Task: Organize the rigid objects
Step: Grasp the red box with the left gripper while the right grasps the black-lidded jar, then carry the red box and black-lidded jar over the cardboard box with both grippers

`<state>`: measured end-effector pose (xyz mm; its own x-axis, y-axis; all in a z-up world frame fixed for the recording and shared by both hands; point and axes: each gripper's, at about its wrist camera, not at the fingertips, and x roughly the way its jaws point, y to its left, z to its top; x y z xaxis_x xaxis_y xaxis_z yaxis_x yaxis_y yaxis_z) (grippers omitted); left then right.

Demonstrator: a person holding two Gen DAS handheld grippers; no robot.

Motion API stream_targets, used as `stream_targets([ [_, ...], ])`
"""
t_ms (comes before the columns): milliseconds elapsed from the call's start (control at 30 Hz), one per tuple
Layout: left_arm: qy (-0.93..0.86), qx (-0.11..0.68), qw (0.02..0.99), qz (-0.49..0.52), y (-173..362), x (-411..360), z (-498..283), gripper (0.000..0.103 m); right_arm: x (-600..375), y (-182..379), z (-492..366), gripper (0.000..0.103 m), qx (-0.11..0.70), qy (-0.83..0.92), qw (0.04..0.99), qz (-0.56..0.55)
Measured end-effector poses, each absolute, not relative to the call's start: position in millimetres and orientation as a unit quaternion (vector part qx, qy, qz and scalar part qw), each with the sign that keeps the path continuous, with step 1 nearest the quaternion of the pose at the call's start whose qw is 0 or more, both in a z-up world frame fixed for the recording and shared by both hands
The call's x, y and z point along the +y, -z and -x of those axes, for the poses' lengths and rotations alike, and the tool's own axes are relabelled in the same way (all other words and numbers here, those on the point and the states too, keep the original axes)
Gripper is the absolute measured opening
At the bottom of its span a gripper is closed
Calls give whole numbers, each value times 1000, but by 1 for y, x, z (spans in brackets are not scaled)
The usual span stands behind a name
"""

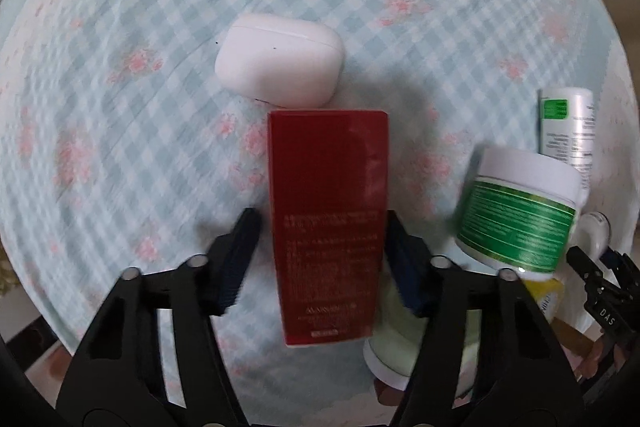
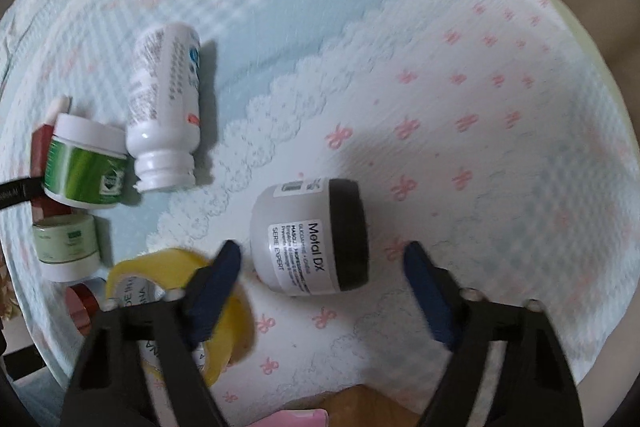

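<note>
1. This looks like a home, most likely a bedroom.
2. A soft quilt (image 1: 120, 27) with light blue checks and pink flowers covers the whole surface, like a bed cover.
3. Small home things lie on it: a white earbud case (image 1: 280, 61), cream jars (image 2: 84, 163), a white pill bottle (image 2: 166, 107) and a roll of yellow tape (image 2: 176, 267).
</note>
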<state>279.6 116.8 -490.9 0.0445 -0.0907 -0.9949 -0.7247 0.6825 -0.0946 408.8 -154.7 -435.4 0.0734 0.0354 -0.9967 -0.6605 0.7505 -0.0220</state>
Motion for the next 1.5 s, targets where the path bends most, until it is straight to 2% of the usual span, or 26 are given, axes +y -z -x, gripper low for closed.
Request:
stream_targets([
  [67,-241,646,653,312,494,119,-282,48,-153,442,-409,49,640,-249,681,254],
  [100,-237,644,657,313,494,120,-282,42,-151,445,-409,49,642,-246,679,259],
  [167,-230,641,663,312,491,124,-281,39,-149,446,-407,48,637,-240,681,269],
  [333,-223,633,670,317,475,122,-269,38,-144,446,-399,47,631,-228,690,272],
  [633,-203,603,706,313,431,130,-244,38,-147,411,-383,46,611,-217,723,238],
  [800,-181,586,734,293,392,128,-231,38,-156,375,-362,46,601,-211,744,203],
  [1133,-88,545,805,219,275,93,-209,38,-173,275,-290,46,602,-173,773,104],
  [1333,-7,532,826,184,225,39,-209,38,-202,214,-247,46,586,-129,799,48],
  [1500,57,532,828,167,204,-17,-216,38,-245,179,-211,46,574,-81,815,13],
])
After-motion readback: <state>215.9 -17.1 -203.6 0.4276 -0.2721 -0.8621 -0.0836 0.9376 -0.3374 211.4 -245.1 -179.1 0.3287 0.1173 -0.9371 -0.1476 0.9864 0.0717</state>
